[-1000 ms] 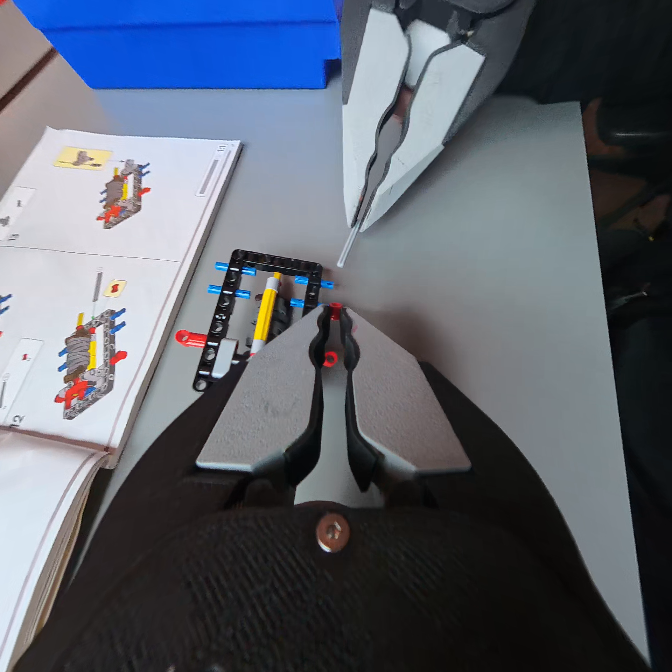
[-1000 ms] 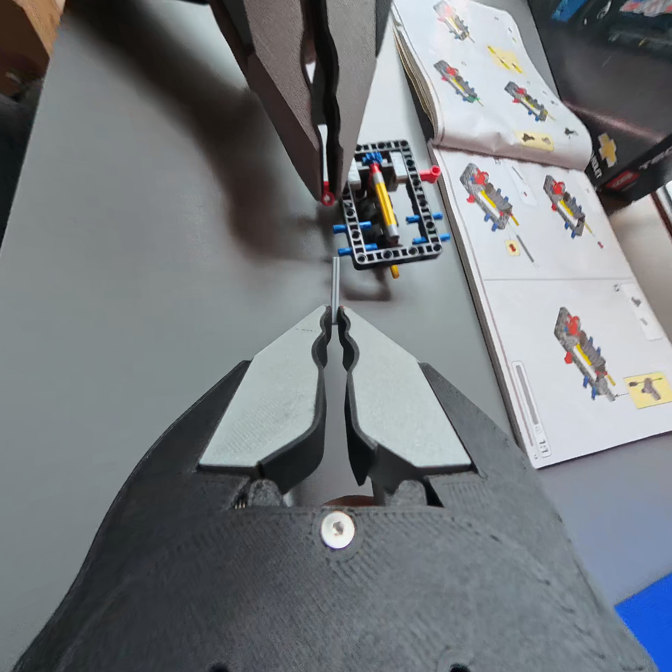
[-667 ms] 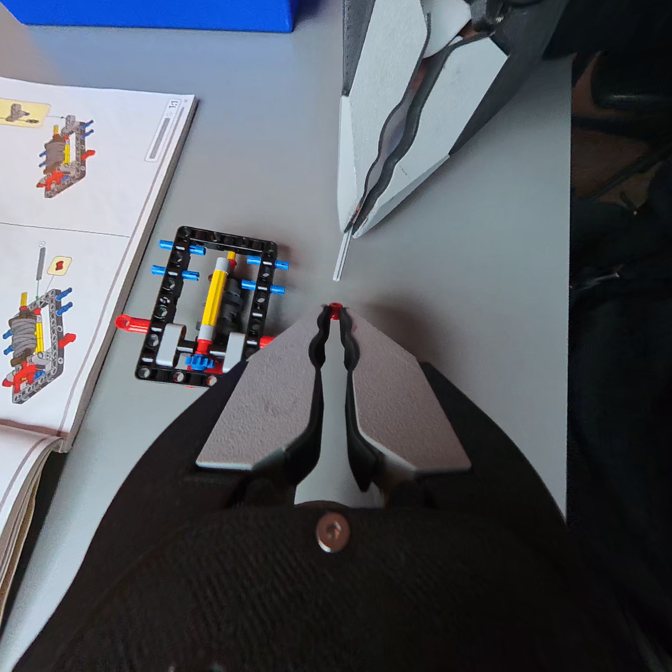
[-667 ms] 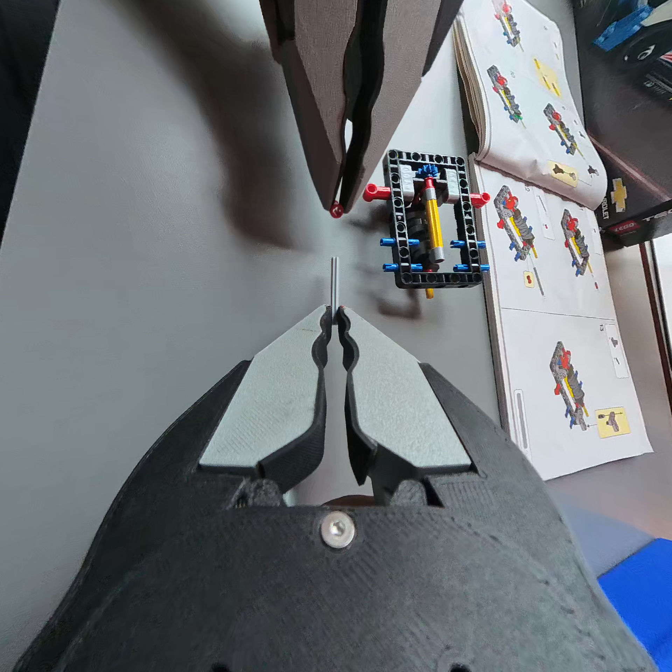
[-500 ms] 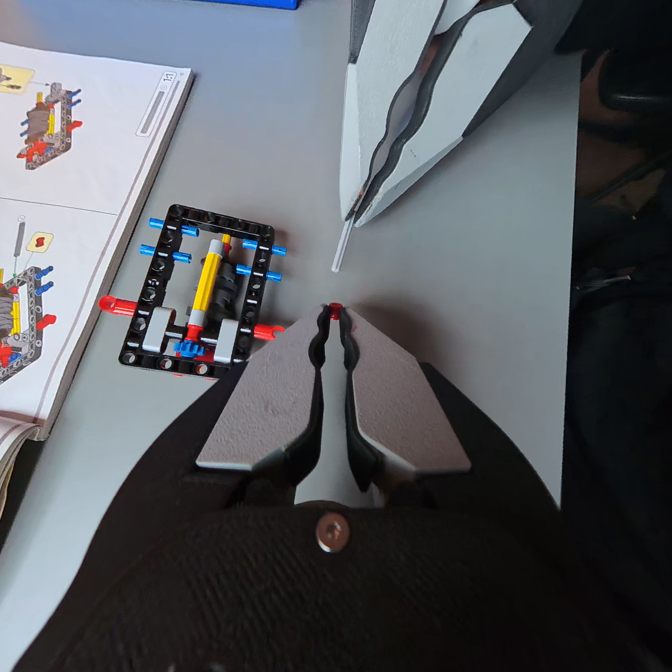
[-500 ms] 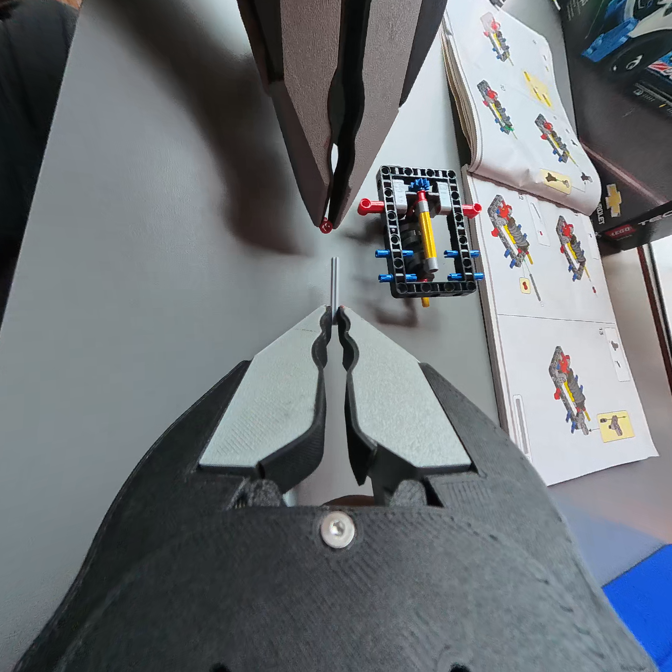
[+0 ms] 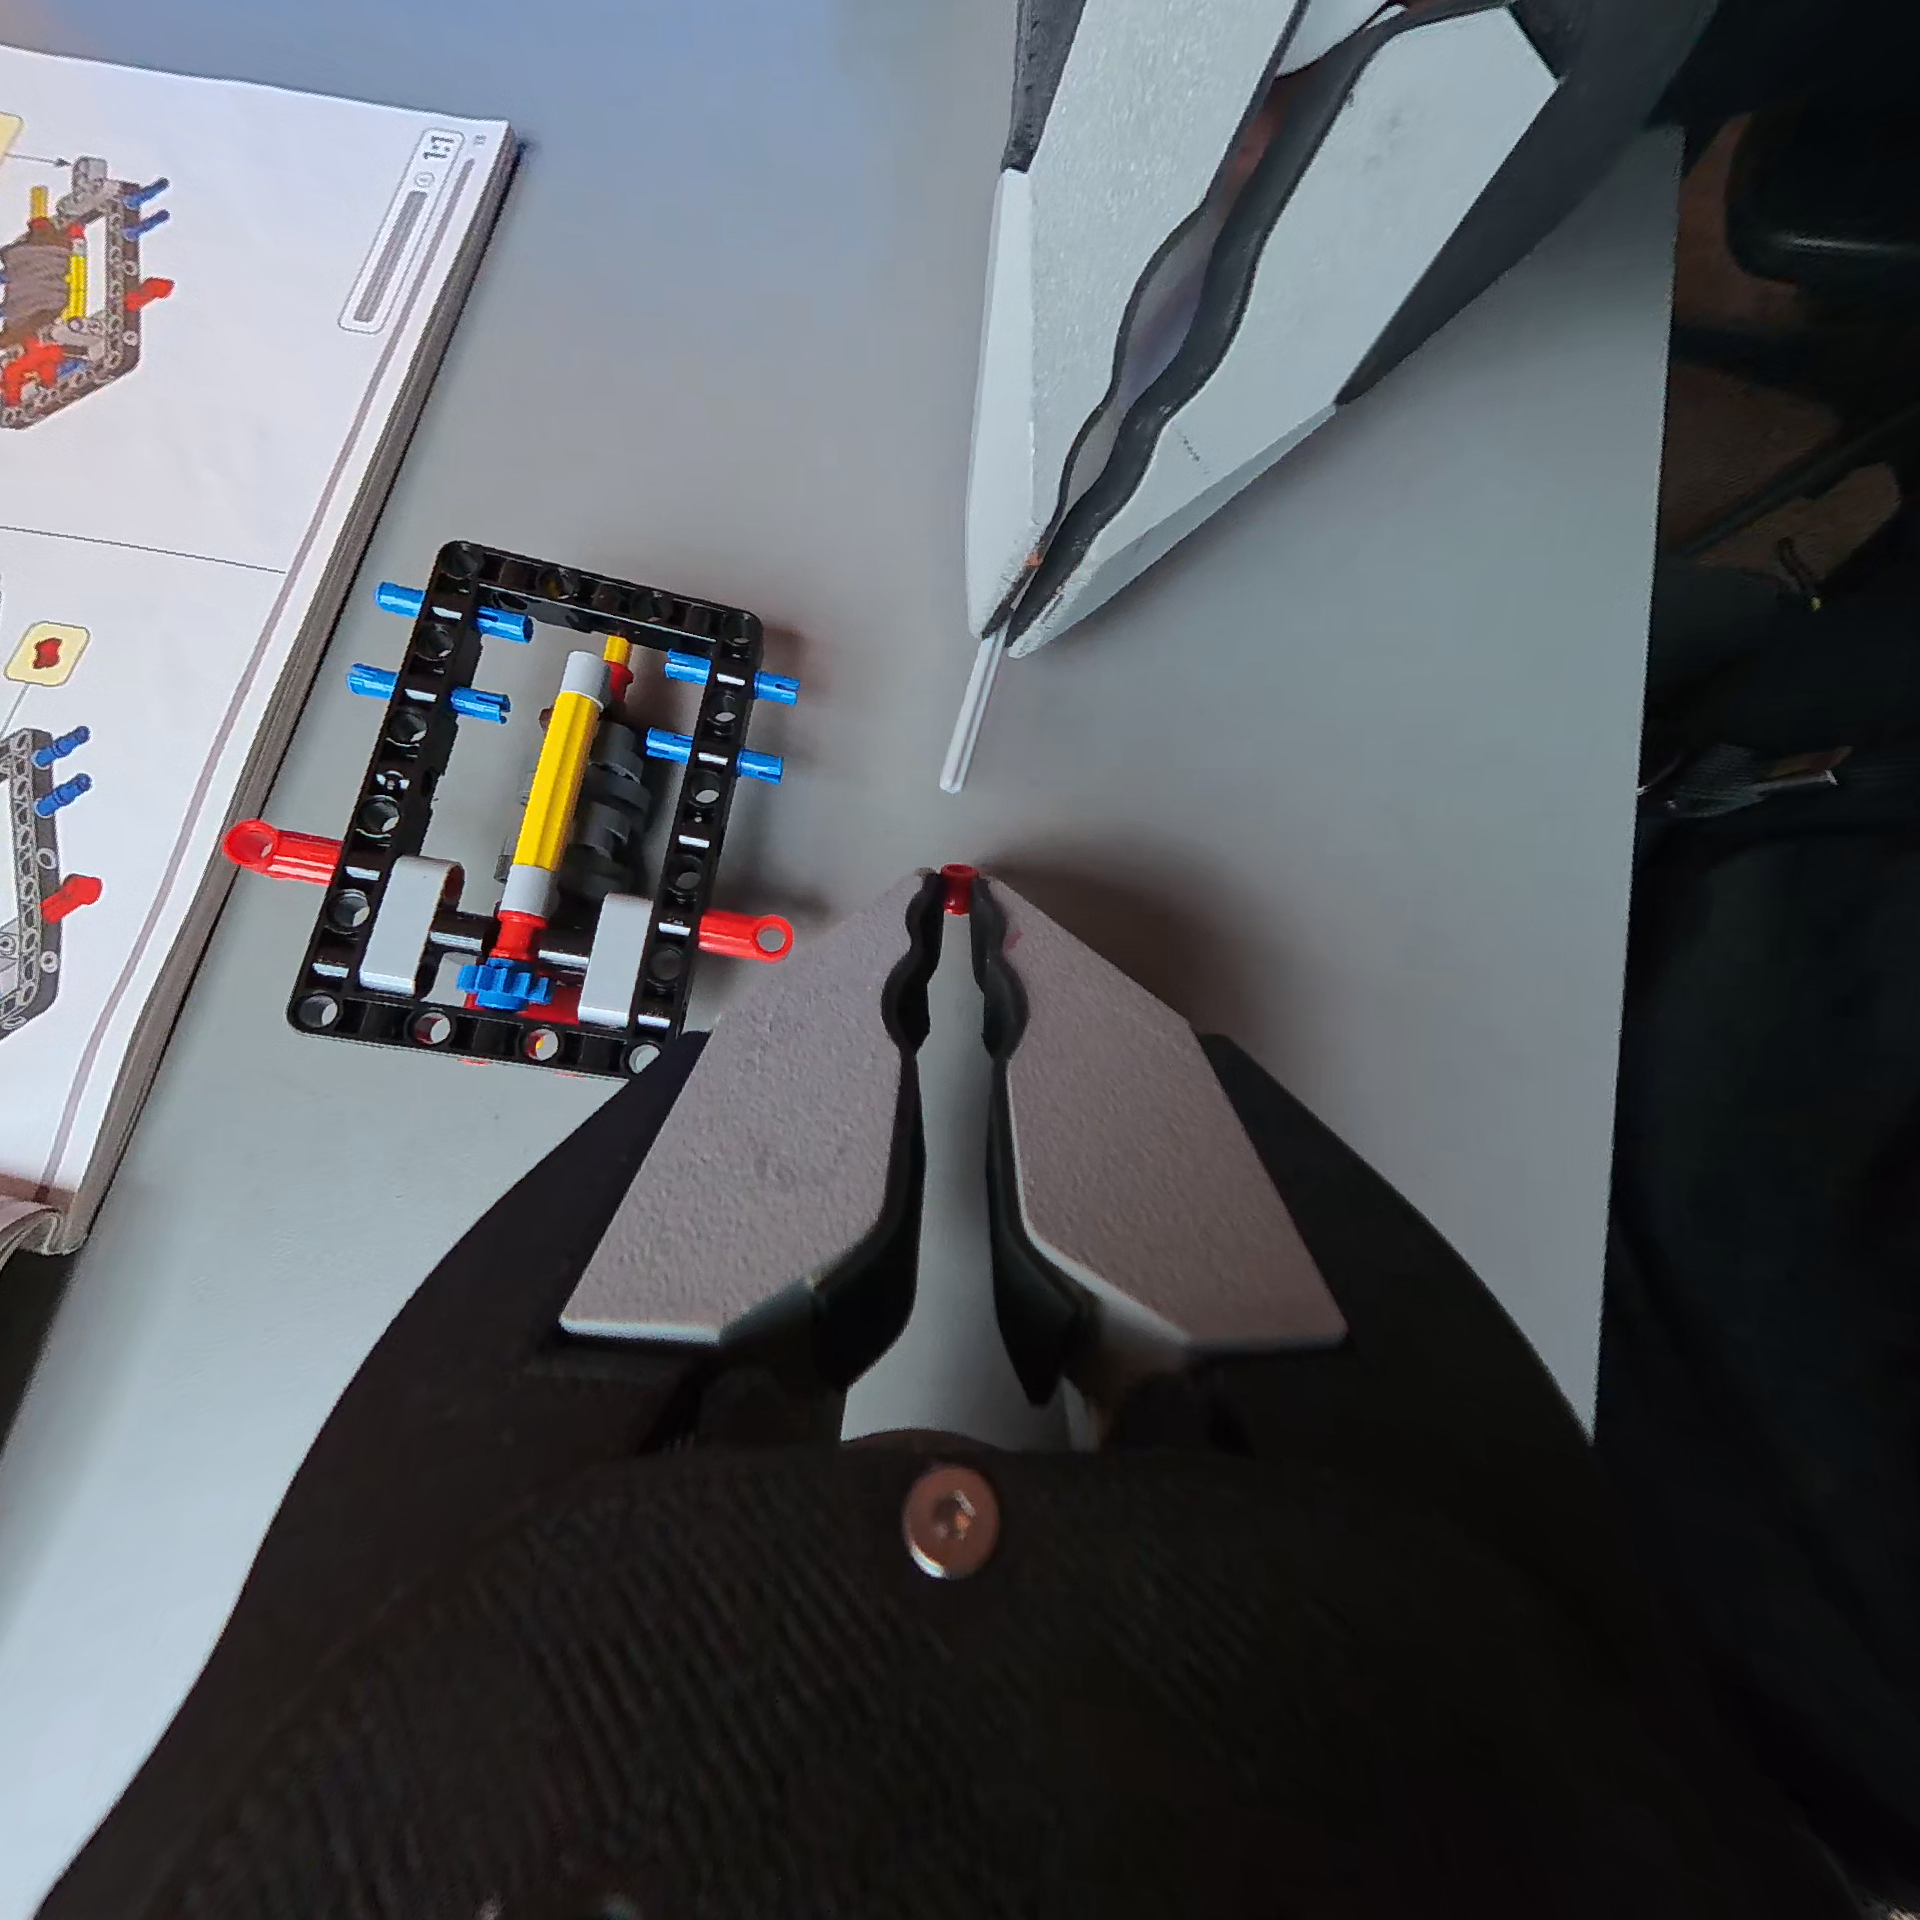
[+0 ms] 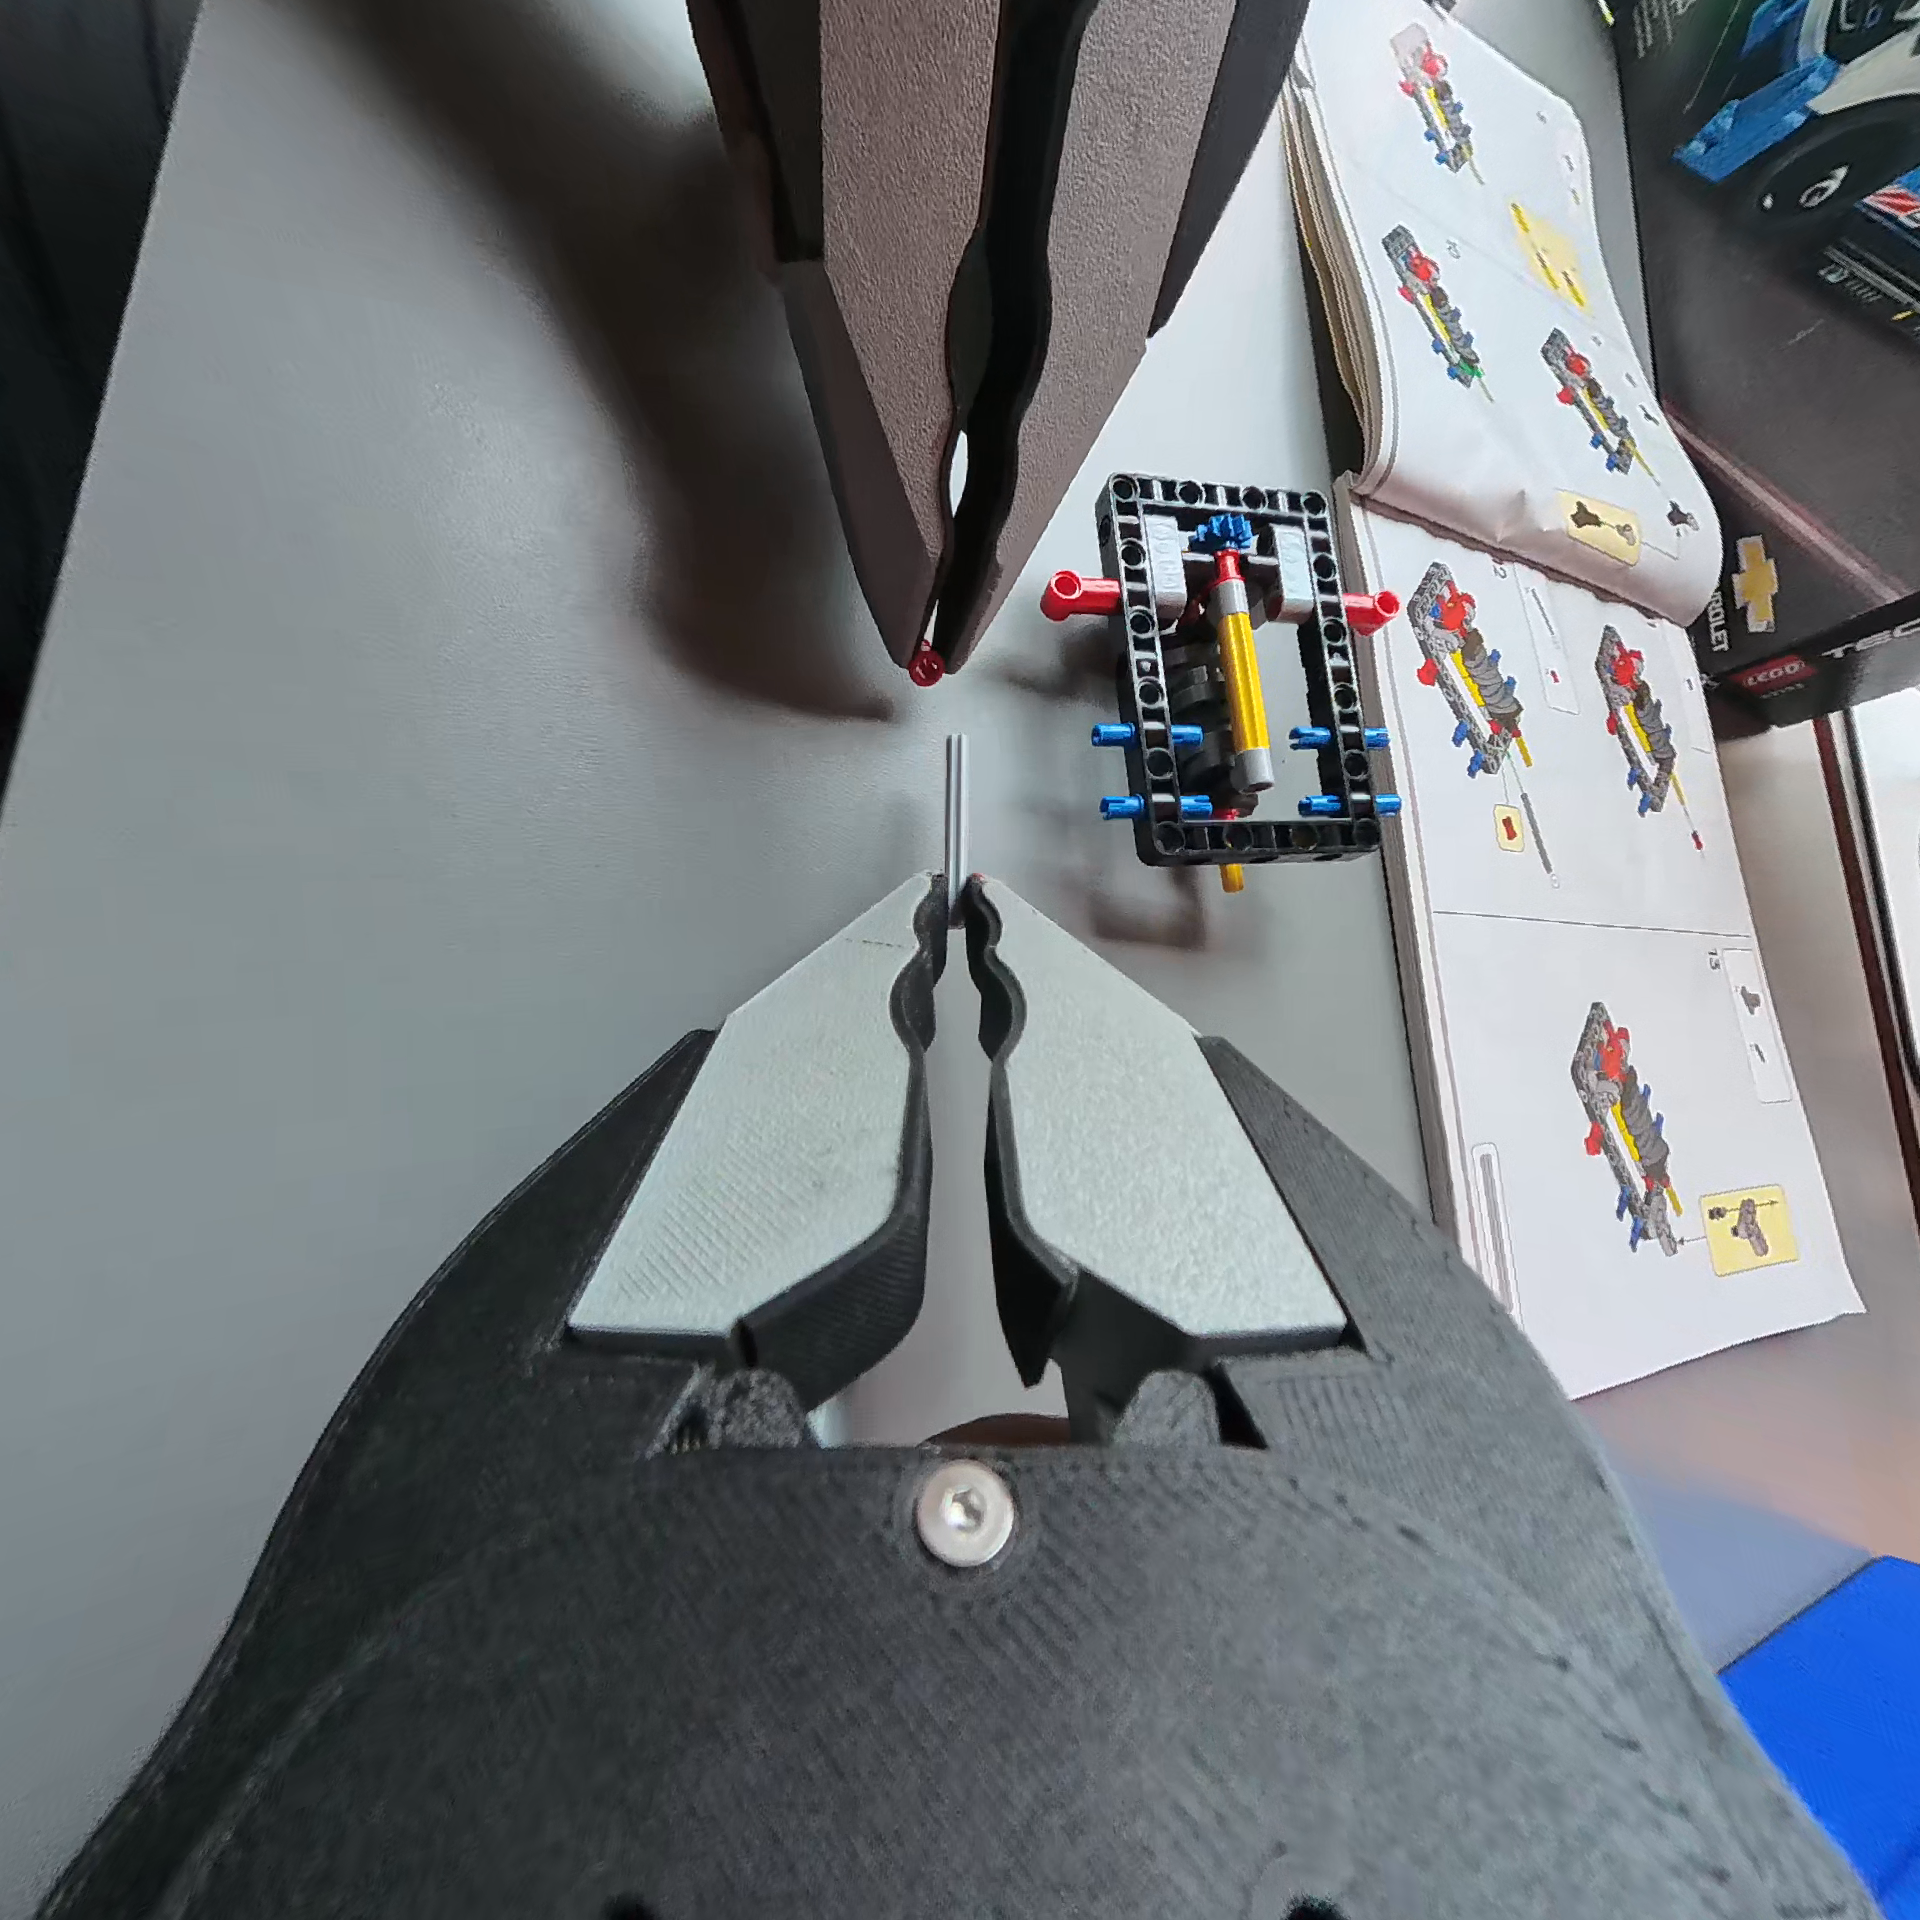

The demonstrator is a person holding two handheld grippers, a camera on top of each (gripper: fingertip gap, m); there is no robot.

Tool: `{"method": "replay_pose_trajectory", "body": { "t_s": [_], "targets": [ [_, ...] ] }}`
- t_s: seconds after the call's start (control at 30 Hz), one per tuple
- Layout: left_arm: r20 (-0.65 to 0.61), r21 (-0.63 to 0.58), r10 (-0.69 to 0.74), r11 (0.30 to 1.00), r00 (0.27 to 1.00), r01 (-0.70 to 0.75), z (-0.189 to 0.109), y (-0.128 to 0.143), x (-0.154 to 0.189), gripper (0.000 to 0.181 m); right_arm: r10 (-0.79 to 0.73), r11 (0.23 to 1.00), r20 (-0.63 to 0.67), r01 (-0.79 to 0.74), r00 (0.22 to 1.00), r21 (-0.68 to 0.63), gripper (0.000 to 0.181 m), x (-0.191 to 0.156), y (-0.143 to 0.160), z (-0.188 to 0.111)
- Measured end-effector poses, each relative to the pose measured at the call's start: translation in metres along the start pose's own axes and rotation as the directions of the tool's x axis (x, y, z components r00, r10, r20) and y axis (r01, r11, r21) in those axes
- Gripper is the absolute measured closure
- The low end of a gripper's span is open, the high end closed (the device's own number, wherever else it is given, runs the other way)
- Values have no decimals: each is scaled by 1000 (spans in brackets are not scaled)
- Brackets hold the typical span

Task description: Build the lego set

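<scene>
Facing (tips apart): bushing, axle.

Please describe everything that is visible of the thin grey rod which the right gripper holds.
The thin grey rod is a slim, straight, light grey axle that looks like plastic. The right gripper has its jaws shut on one end, so most of its length sticks straight forward, above the grey table. Its free end points at the small red piece held in the left gripper, with a clear gap between them. Nothing else touches it.
</scene>
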State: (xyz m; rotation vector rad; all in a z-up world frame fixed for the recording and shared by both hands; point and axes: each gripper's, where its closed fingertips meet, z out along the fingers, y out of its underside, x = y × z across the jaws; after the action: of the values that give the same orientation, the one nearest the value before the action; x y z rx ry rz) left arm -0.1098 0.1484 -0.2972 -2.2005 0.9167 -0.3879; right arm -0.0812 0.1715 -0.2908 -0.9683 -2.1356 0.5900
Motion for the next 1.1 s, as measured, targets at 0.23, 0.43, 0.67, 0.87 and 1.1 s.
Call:
{"method": "replay_pose_trajectory", "body": {
  "t_s": [0.23,0.43,0.67,0.87,1.1],
  "targets": [
    [15,-14,18,1000,1000,-18,3,4,-2,179,4,1000,-31,-3,1000,21,181,6,6,2],
    [27,-8,48,999,998,-48,-1,7,-1,179,0,999,-50,2,999,34,181,7,11,2],
    [49,41,113,992,992,-115,-33,24,-10,179,43,996,-63,-38,997,78,181,17,14,-3],
    [129,112,139,982,982,-154,-57,39,-41,178,109,982,-38,-101,993,160,181,26,10,-10],
    [127,218,171,956,977,-195,-70,32,-51,179,148,965,-7,-143,989,219,181,31,2,-12]
  ]
}}
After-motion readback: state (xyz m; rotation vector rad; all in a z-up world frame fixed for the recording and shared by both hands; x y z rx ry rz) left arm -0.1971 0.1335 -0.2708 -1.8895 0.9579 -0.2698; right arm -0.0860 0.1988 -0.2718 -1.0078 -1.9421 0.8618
